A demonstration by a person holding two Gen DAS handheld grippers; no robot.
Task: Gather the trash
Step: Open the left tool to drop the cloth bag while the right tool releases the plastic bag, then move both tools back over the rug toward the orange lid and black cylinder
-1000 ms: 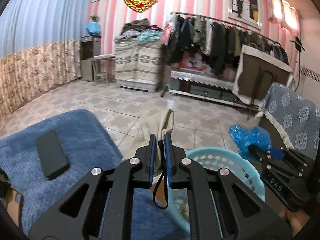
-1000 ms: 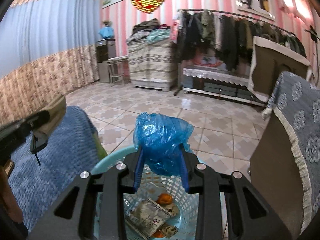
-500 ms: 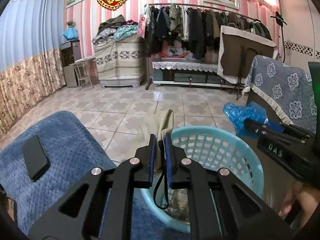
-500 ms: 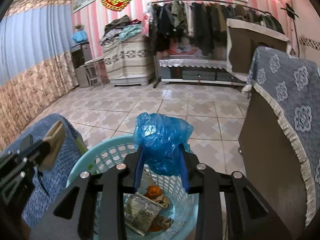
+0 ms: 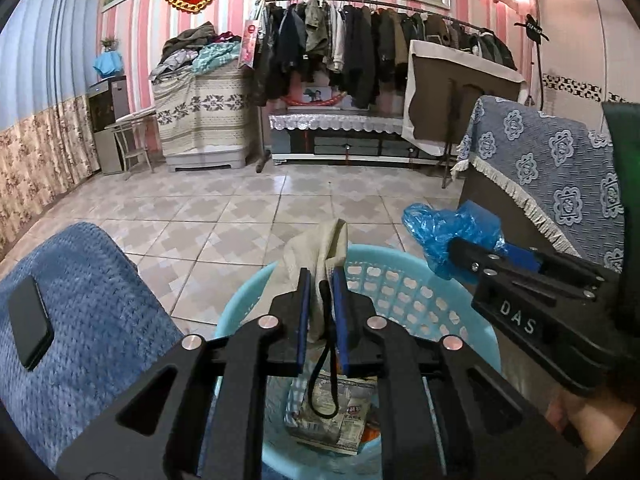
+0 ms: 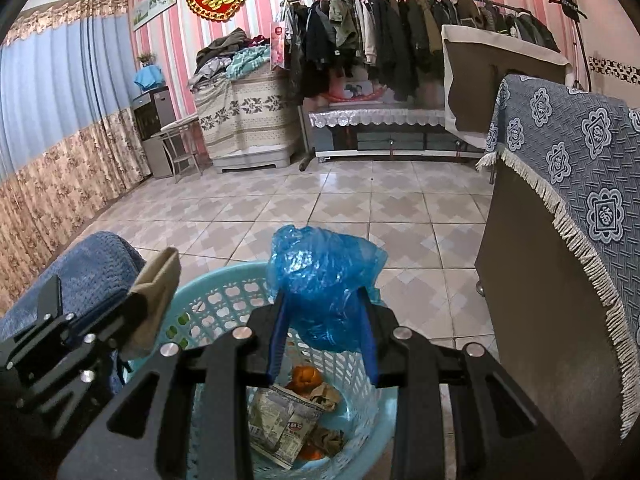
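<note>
Over the light blue plastic basket (image 5: 400, 266) my left gripper (image 5: 322, 276) holds a beige cloth piece (image 5: 324, 248) with a black loop hanging below. Its jaws are opening, and the cloth still stands between the pads. The right wrist view shows this cloth (image 6: 156, 292) above the basket rim (image 6: 224, 276). My right gripper (image 6: 324, 300) is shut on a crumpled blue plastic bag (image 6: 324, 272), held above the basket's middle. From the left wrist view, the bag (image 5: 448, 228) hangs at the right. In the basket lie a printed wrapper (image 6: 280, 424) and orange peel (image 6: 306, 376).
A blue knitted blanket (image 5: 80, 300) lies left of the basket with a black phone (image 5: 30, 320) on it. A brown cabinet draped in a blue patterned cloth (image 6: 560, 200) stands close on the right. Tiled floor (image 5: 240, 208) stretches ahead to a clothes rack.
Both grippers have come lower and further over the basket, so more of its inside shows. The left jaws have parted slightly around the cloth. The right grip on the bag is unchanged.
</note>
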